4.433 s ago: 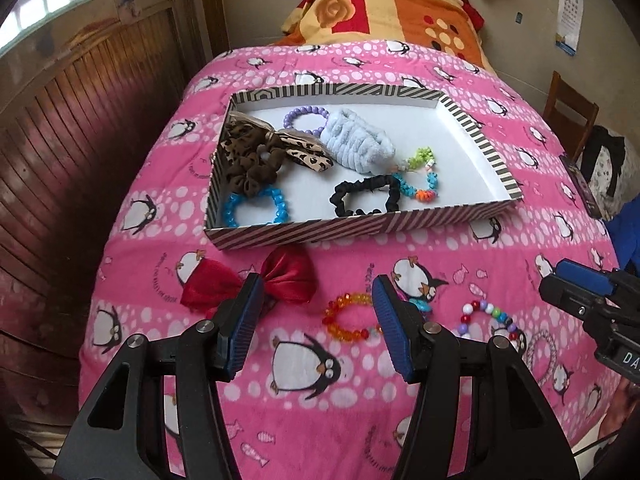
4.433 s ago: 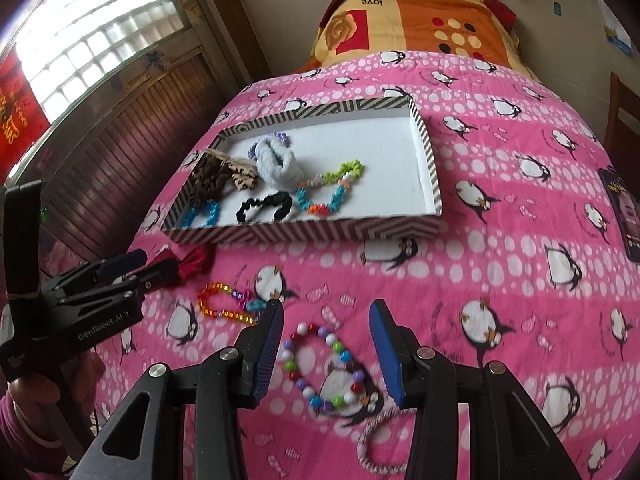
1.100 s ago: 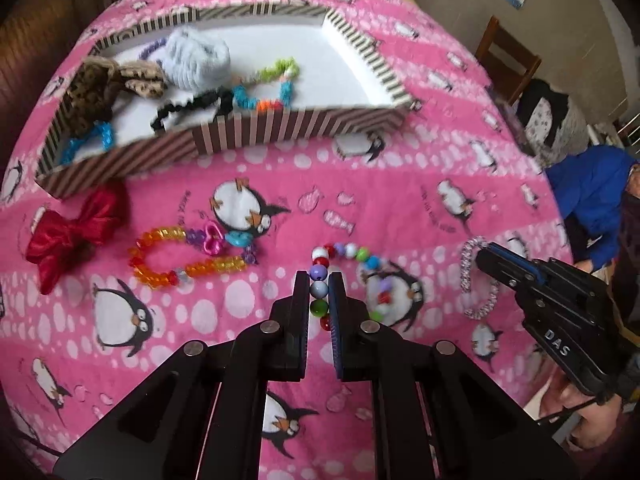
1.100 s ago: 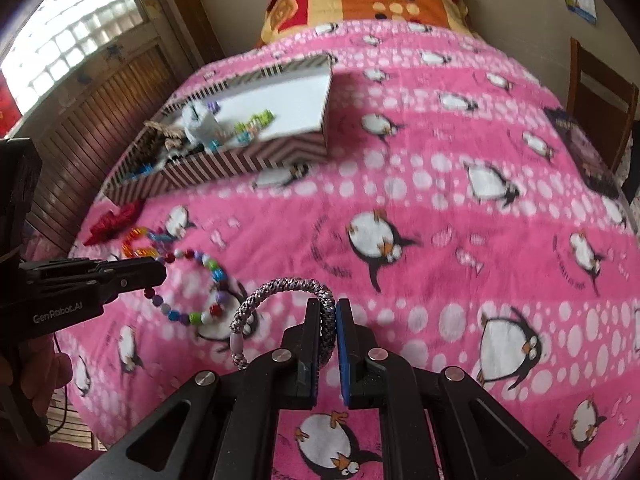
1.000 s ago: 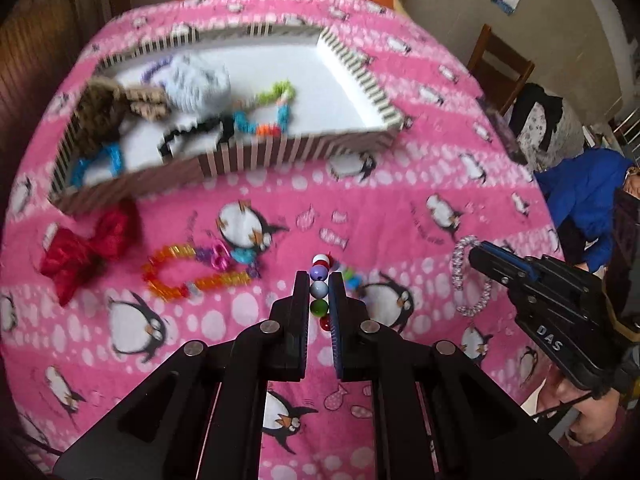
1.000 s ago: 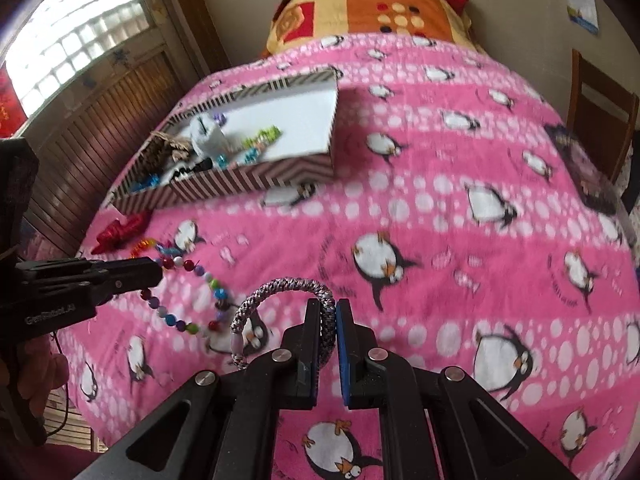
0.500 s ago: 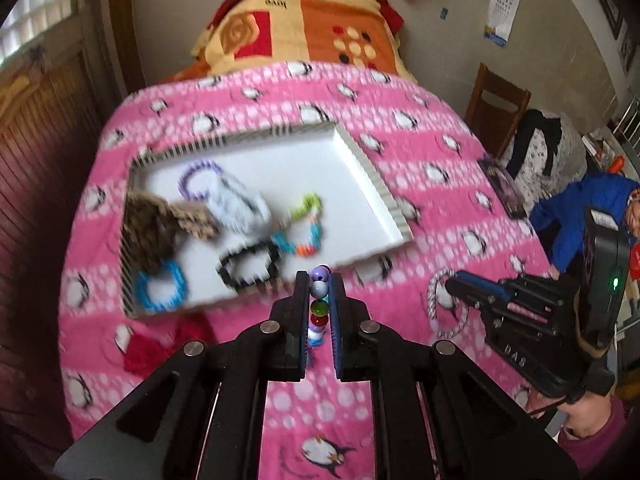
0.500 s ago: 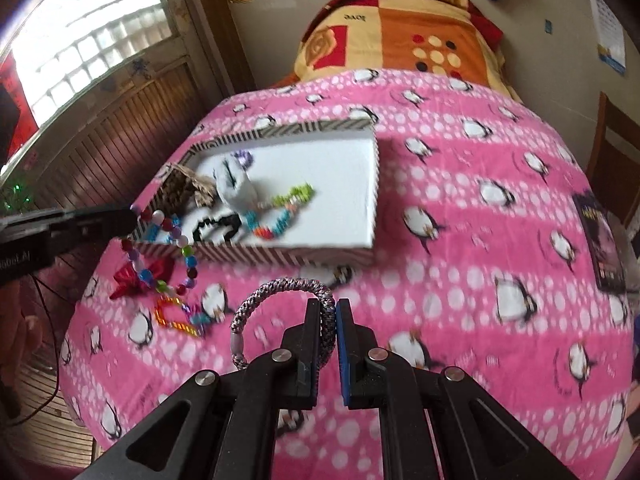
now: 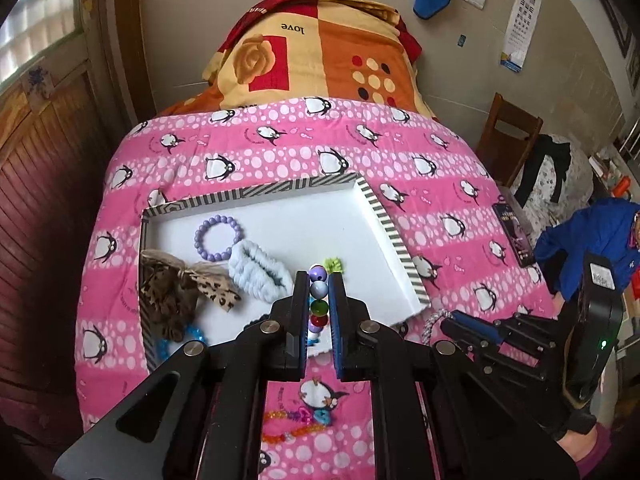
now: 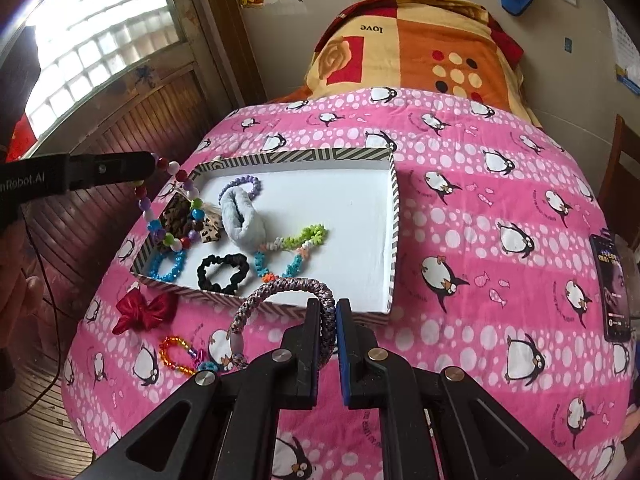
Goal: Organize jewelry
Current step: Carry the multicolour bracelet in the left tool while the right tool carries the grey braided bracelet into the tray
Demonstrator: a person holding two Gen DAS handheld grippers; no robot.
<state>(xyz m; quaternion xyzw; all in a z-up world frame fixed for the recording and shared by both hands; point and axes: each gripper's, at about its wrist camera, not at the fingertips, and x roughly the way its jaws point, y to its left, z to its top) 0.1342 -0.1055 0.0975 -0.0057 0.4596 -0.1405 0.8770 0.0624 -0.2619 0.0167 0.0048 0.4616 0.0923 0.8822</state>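
Both grippers are up off the bed and closer to the tray than a second ago; each bracelet has left the quilt with them. Left gripper (image 9: 319,312) clamped on the multicolour bead bracelet (image 9: 318,298), which hangs in air over the tray's left end in the right wrist view. Right gripper (image 10: 328,320) clamped on the braided grey-purple bracelet (image 10: 280,292), loop held just before the tray's near wall. Still on the pink penguin quilt (image 10: 480,240): orange bead bracelet (image 10: 176,354), red bow (image 10: 144,312). Beyond, striped tray (image 10: 394,216) holds black scrunchie (image 10: 222,272), blue bead bracelet (image 10: 170,266), green-blue bead strand (image 10: 296,244), leopard bow (image 9: 188,284), pale fluffy scrunchie (image 9: 260,274), purple bead bracelet (image 9: 218,238).
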